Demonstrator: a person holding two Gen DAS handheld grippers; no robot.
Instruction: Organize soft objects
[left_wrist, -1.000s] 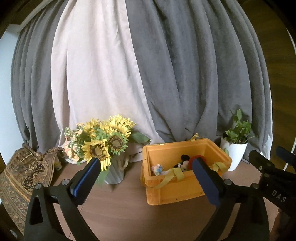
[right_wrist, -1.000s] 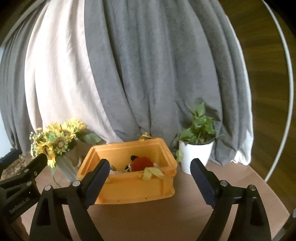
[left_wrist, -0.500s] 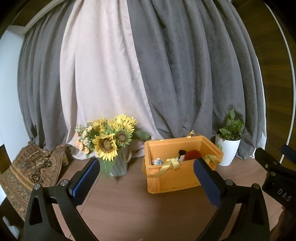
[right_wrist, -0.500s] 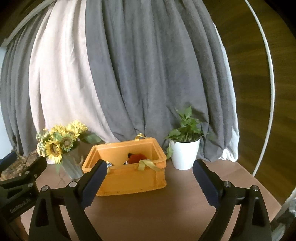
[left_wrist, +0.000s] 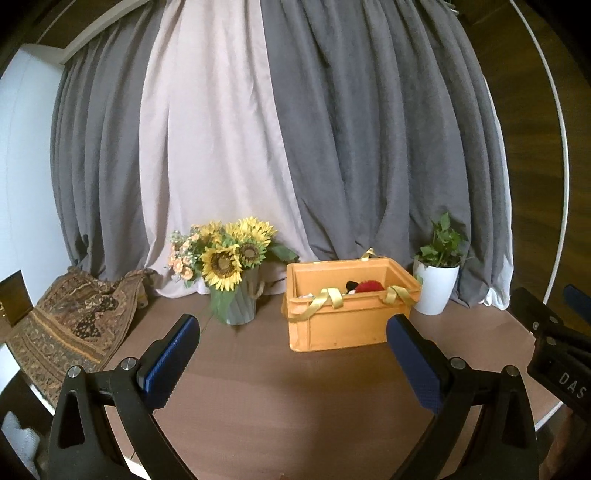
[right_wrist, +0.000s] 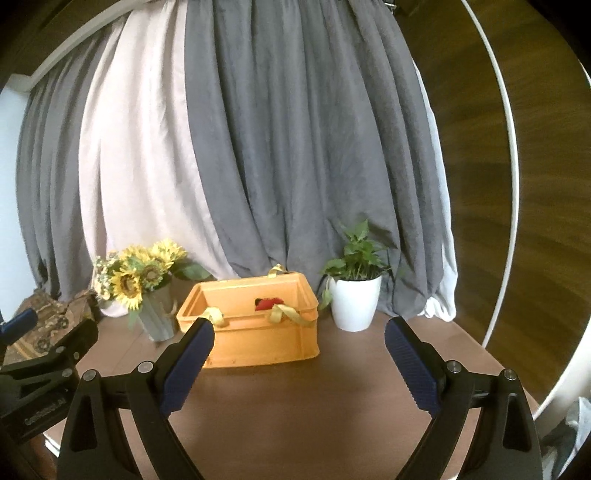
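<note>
While both grippers, left (left_wrist: 291, 338) and right (right_wrist: 297, 341), hover empty with jaws wide open, the bin (left_wrist: 343, 326) sits on the table (left_wrist: 295, 406); a red plush (left_wrist: 367, 286) lies inside.

A brown round table (left_wrist: 280, 398) is seen, its white rim (right_wrist: 498, 332) curving along the right. 4 things are set along its far side. A patterned cloth (left_wrist: 70, 325) is draped over the left edge. Next to it, a grey vase (left_wrist: 242, 302) of sunflowers (left_wrist: 225, 258) is stood upright. An orange crate (left_wrist: 347, 317) is placed just right of the vase, apart from it, with yellow straps (left_wrist: 325, 302) hung over its front wall. A white pot (right_wrist: 354, 301) with a green plant is found just beside the crate's right end. The near half is shown as bare brown surface.
</note>
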